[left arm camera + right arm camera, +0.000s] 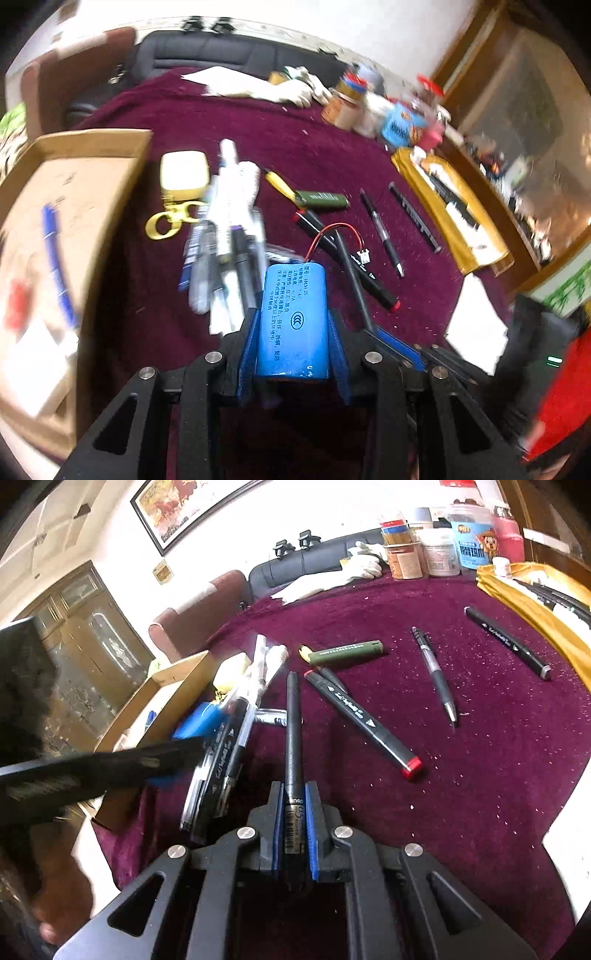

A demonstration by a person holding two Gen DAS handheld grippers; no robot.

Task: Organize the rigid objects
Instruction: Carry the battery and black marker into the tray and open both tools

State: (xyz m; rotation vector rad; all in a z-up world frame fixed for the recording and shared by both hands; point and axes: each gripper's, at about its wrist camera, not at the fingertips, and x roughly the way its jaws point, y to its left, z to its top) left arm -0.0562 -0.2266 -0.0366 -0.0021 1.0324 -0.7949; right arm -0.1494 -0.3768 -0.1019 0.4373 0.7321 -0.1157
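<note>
**Battery and pen lifted from the clutter**

Blue battery pack (293, 321), nearest the left wrist view, sits clamped between the left tool (293, 347) pads above the maroon worktop (332, 155); its wire should clear the markers beneath. Left of it, the cardboard box (85, 147) holds a blue pen and blurred items.

Black pen (293, 738) fills the right view, pinched narrow in the right tool (294, 830). A gold tray (532, 602) holds dark pens.
</note>
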